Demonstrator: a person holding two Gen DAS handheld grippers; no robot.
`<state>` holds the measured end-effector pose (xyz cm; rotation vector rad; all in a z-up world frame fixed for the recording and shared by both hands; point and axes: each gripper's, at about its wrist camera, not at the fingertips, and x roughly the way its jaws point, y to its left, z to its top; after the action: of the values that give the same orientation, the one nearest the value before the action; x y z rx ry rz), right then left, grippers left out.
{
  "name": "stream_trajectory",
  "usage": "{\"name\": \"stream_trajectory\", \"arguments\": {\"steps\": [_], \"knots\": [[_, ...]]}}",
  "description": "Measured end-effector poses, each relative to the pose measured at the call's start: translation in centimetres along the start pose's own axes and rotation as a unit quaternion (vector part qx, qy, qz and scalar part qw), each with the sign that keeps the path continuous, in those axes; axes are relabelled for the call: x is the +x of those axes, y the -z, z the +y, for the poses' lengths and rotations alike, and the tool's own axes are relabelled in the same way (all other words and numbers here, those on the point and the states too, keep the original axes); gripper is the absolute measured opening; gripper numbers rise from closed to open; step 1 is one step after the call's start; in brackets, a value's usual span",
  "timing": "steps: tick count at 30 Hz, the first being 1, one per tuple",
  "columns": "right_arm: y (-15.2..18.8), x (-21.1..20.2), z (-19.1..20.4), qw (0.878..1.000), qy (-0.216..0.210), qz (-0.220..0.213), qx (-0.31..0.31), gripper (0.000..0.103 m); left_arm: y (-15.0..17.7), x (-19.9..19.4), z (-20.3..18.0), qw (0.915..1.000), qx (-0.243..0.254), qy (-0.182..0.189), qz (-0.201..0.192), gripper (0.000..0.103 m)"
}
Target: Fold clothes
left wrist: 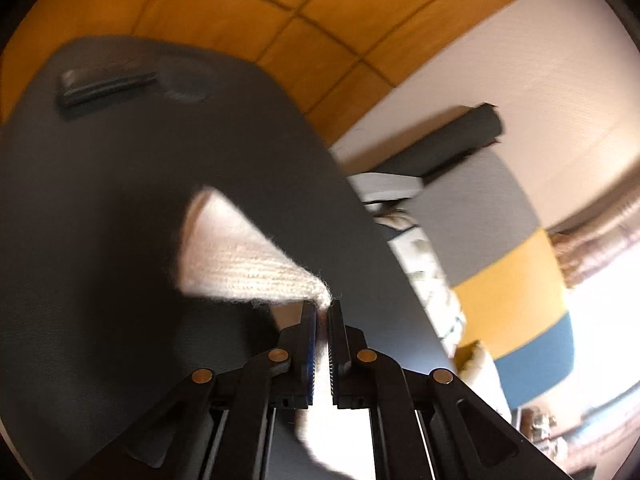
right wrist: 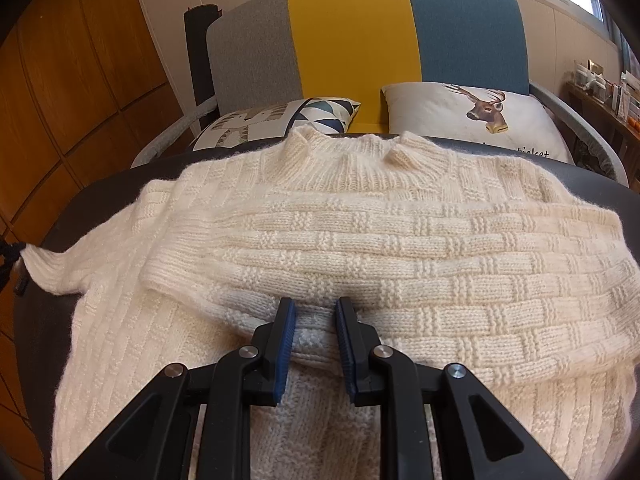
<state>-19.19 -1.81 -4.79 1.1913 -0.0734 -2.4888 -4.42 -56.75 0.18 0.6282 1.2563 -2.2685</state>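
Observation:
A cream knitted sweater (right wrist: 360,248) lies spread on a dark round table (right wrist: 100,196), collar at the far side, with its right sleeve folded across the chest. My right gripper (right wrist: 316,304) is open just above the sweater's middle, at the folded sleeve's near edge. My left gripper (left wrist: 323,307) is shut on the cuff of the left sleeve (left wrist: 240,260) and holds it pulled out over the table (left wrist: 120,180). The pinched cuff also shows at the left edge of the right wrist view (right wrist: 40,268).
A grey, yellow and blue sofa (right wrist: 360,40) stands behind the table with a deer cushion (right wrist: 472,120) and a patterned cushion (right wrist: 280,120). A dark flat object (left wrist: 104,86) lies on the table's far part. Wooden wall panels (right wrist: 60,100) are at left.

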Motion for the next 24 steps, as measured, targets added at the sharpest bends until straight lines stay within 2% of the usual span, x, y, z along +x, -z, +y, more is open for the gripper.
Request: {"name": "stream_trajectory", "arguments": {"steps": [5,7,10,15,21,24], "knots": [[-0.8,-0.3,0.0,1.000,-0.007,0.015,0.000,0.021,0.6,-0.1,-5.3,0.9974,0.045,0.057,0.003,0.005],[-1.4,-0.8,0.3,1.000,-0.005,0.018,-0.008,0.023,1.4,-1.3,-7.4,0.9945,0.069,0.079,0.007,0.005],[-2.0,-2.5,1.2,0.999,-0.026,-0.001,-0.024,0.024,3.4,-2.1,-10.9,0.9875,0.110,0.112,0.018,0.005],[-2.4,-4.5,0.9,0.995,-0.095,-0.016,0.020,0.024,7.7,-2.2,-16.3,0.9715,0.165,0.164,0.048,0.005],[-1.1,-4.8,-1.4,0.989,-0.120,-0.002,0.087,0.025,15.5,-1.7,-21.5,0.9495,0.216,0.200,0.108,0.005],[-0.4,-4.7,-2.9,0.983,-0.131,0.009,0.124,0.025,19.7,-0.5,-23.9,0.9371,0.246,0.203,0.141,0.005]]}}
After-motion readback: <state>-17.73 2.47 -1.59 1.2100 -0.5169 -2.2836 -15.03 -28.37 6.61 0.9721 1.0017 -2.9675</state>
